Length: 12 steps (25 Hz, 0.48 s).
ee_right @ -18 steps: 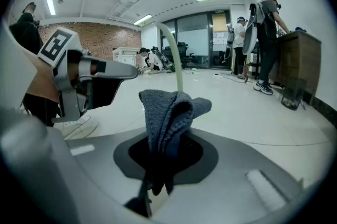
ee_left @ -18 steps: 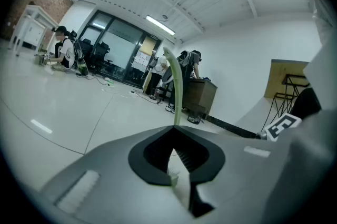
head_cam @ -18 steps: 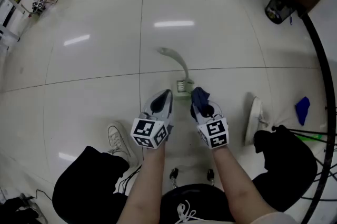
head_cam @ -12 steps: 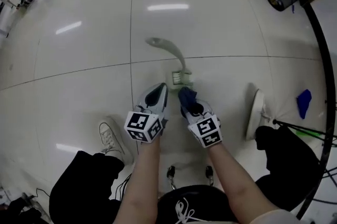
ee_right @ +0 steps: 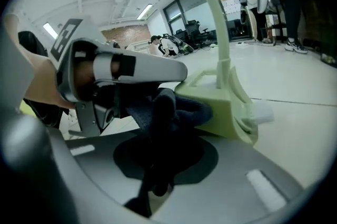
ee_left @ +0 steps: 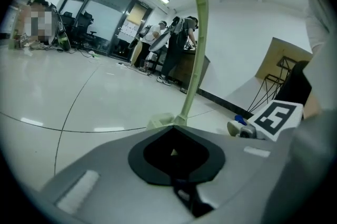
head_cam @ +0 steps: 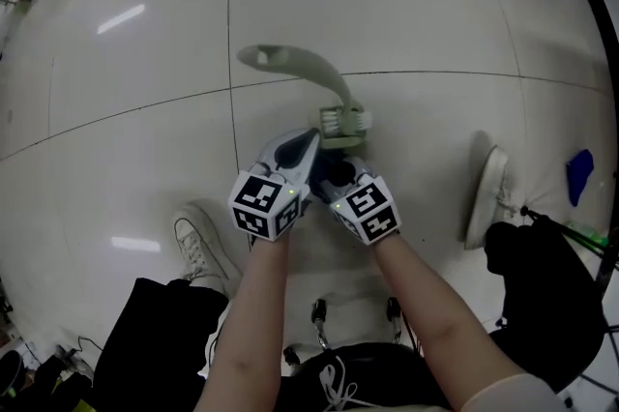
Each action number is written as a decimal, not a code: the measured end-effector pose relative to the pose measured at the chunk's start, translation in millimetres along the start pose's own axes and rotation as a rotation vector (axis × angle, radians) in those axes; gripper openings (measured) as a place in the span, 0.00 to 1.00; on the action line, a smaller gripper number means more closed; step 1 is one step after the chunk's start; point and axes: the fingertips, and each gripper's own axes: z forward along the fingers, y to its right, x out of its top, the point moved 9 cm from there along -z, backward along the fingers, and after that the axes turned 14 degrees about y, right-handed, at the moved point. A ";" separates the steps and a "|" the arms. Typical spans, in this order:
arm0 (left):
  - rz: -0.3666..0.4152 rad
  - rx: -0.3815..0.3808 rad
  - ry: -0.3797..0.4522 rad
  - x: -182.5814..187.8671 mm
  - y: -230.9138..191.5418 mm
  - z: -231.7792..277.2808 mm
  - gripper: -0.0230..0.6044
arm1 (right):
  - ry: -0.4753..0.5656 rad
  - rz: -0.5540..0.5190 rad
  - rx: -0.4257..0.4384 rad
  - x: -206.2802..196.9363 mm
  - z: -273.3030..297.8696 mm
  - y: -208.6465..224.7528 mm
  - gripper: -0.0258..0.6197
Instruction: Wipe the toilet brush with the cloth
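Note:
A pale green toilet brush [head_cam: 329, 91] stands on the white floor, its curved handle arching up and left from a blocky base [head_cam: 344, 121]. My left gripper [head_cam: 308, 145] is shut, its tips right at the near side of that base; in the left gripper view the handle [ee_left: 195, 49] rises just past the shut jaws. My right gripper [head_cam: 337, 176] is shut on a dark blue cloth [ee_right: 163, 110]. The bunched cloth presses against the brush's base [ee_right: 221, 102], beside the left gripper's fingers [ee_right: 152, 68].
The person's white shoes rest on the floor at left [head_cam: 198, 242] and right [head_cam: 486, 195]. A blue scrap [head_cam: 578, 176] and black stand legs [head_cam: 580, 236] lie at the right edge. Stool castors [head_cam: 319, 311] sit under the arms. People stand far across the room [ee_left: 174, 44].
Both grippers have moved forward and closer together onto the brush's base. The cloth, held short of the brush before, now touches it.

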 end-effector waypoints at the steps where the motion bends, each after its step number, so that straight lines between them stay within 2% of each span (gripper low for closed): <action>1: -0.002 0.001 -0.001 -0.7 -0.3 0.6 0.05 | -0.003 0.033 -0.001 -1.2 1.1 4.1 0.14; 4: 0.033 0.015 -0.009 0.7 3.2 2.9 0.05 | -0.017 0.108 -0.019 -4.9 -4.9 15.0 0.14; 6: 0.071 0.031 -0.017 0.9 7.4 4.6 0.05 | -0.027 0.150 -0.058 -8.6 -12.8 22.7 0.14; 9: 0.070 0.048 -0.014 -1.0 7.7 3.7 0.05 | -0.039 0.234 -0.134 -16.4 -23.3 37.6 0.14; 12: 0.095 0.046 -0.026 0.4 7.7 4.2 0.05 | -0.052 0.249 -0.170 -20.2 -30.6 51.4 0.15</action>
